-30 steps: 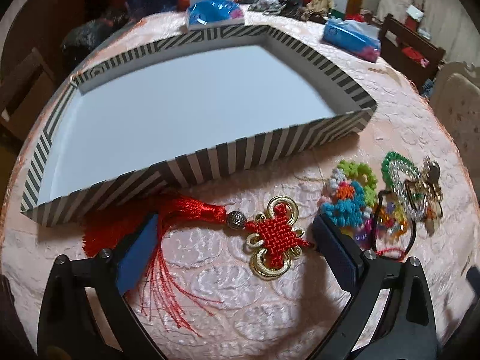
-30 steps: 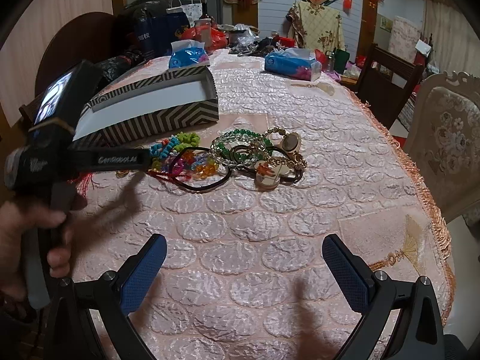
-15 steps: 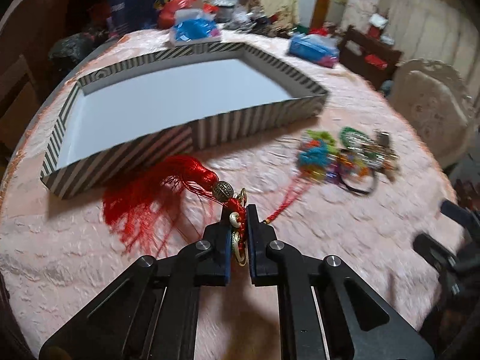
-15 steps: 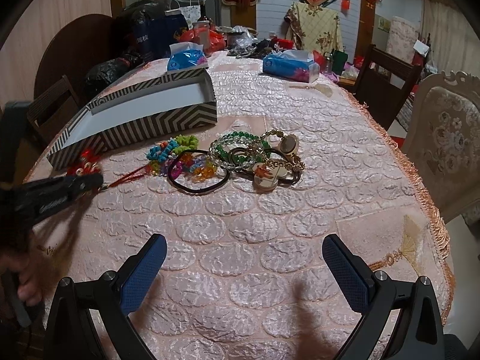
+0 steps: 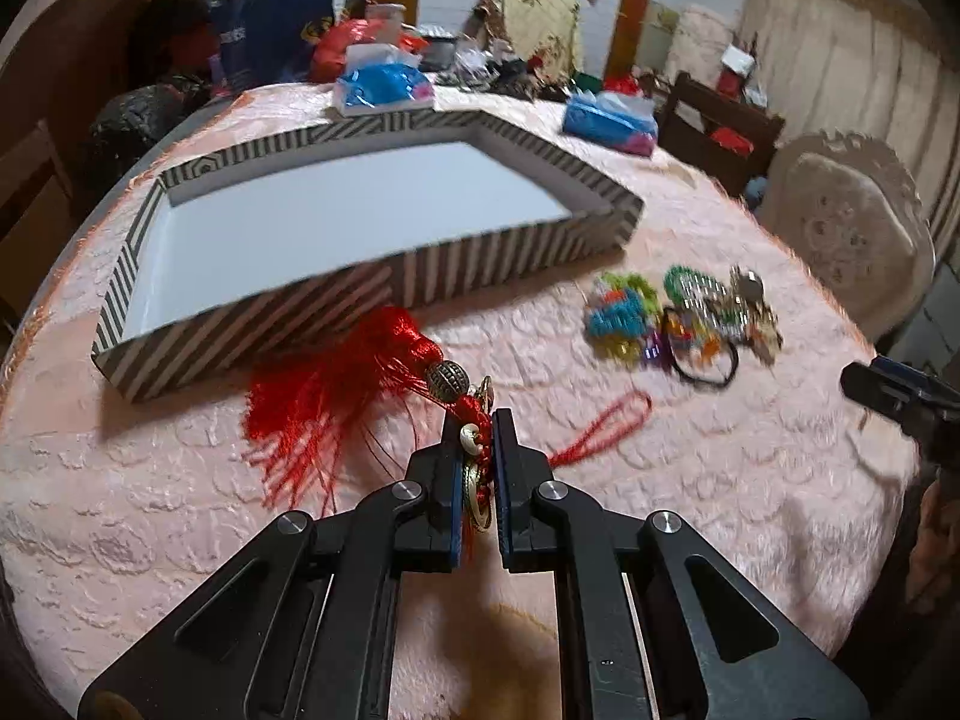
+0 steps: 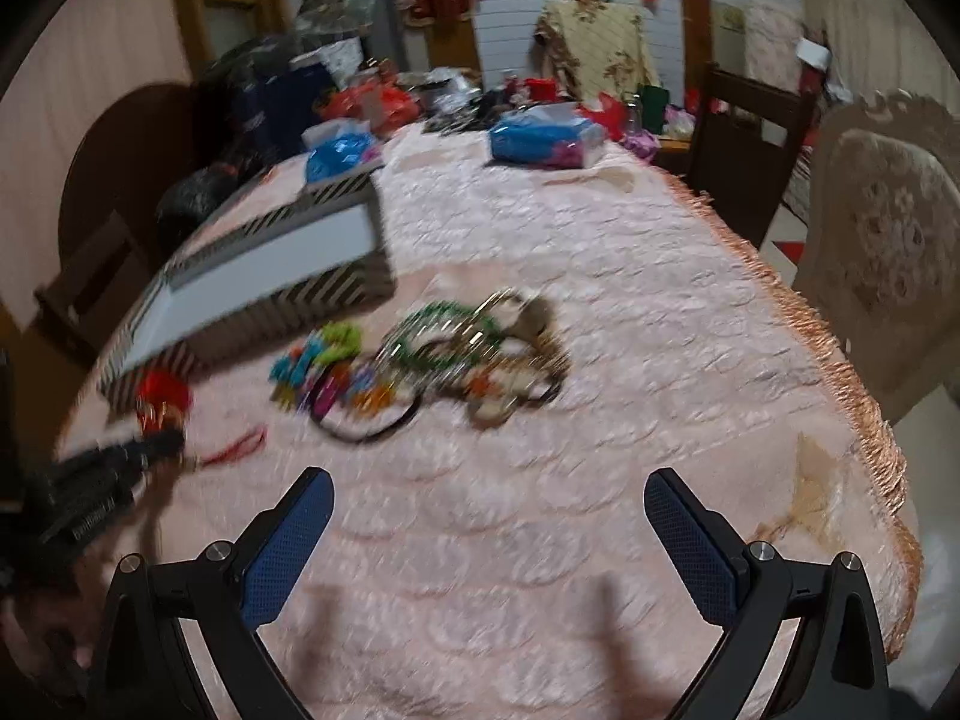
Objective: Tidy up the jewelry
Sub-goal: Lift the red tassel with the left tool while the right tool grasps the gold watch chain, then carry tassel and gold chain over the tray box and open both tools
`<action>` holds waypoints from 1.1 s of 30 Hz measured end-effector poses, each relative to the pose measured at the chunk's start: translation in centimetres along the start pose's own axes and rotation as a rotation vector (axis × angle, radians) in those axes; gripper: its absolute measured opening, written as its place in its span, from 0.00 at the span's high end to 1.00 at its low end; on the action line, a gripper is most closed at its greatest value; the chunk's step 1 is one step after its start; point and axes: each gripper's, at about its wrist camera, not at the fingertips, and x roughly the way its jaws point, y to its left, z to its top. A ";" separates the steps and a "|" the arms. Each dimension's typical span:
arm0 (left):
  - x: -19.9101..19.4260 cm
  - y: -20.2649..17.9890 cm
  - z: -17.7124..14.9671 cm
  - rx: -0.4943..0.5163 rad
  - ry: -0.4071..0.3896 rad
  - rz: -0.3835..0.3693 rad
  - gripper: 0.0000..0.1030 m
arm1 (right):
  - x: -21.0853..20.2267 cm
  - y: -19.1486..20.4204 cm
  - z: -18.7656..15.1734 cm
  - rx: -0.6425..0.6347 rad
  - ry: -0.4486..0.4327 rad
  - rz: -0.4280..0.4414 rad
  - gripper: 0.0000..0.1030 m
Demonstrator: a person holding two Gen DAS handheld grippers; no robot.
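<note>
My left gripper [image 5: 478, 420] has its jaws narrowed onto the red knot ornament [image 5: 474, 438], pinching it by the woven knot and gold loops, with the bead and the red tassel [image 5: 324, 384] spilling out ahead toward the striped box [image 5: 372, 288]. The hanging cord [image 5: 600, 429] trails off to the right across the counter [image 5: 660, 510]. My right gripper [image 6: 489, 525] hangs with jaws wide and nothing between them, short of the bead pile [image 6: 420, 354].

The risks, as I judge them: my hold is on a slippery, lumpy knot, so it may slide out if I swing it fast. The long tassel can drag and catch on the near wall of the box instead of clearing it, so that the ornament ends up draped over the rim. The loose cord lies near the bead pile and could snag a bracelet, tugging the heap along. A low lift would cause all three.
</note>
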 end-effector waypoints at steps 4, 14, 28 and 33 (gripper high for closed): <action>0.9 0.2 0.0 -0.011 0.043 0.016 0.93 | -0.1 -1.2 2.2 -0.017 -0.013 0.011 0.12; 1.2 0.5 -0.1 -0.038 0.068 0.020 0.93 | 5.1 -1.6 5.5 -0.157 0.048 0.079 0.59; 1.1 1.3 -0.1 -0.080 0.066 -0.011 0.93 | 10.1 -0.8 6.7 -0.232 0.112 0.098 0.73; 1.1 1.2 -0.1 -0.074 0.067 -0.004 0.92 | 9.8 -1.1 6.6 -0.212 0.105 0.096 0.89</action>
